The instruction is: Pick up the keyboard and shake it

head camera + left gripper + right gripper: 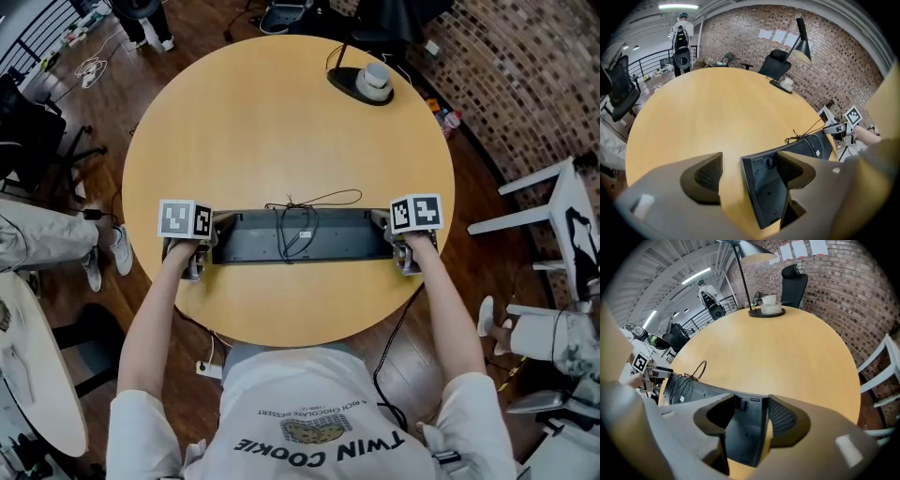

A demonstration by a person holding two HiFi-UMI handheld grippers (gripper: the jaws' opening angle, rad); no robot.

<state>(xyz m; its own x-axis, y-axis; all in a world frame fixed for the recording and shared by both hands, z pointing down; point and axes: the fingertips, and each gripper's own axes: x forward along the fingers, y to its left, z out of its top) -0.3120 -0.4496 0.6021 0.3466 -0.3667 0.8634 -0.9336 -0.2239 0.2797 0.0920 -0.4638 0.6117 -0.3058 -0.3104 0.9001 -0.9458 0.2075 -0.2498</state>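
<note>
A dark grey, oblong plastic keyboard [300, 239] lies underside up on the round, light wooden table [281, 122], in the lower middle of the head view. Its keys face down and are out of sight. A thin black cable [302, 217] is coiled loosely on its back.

The left gripper [202, 246] is at the keyboard's left end and the right gripper [398, 246] at its right end. In the head view the marker cubes cover most of the jaws.

In the left gripper view the jaws stand apart around the keyboard's end, with bare table between the frame-left pad [704, 177] and the keyboard's edge. In the right gripper view the jaws are also apart. The frame-right pad [783, 420] sits very close to the edge, and I cannot tell whether it touches. Both gripper bodies cut off the keyboard's near corners.
</note>
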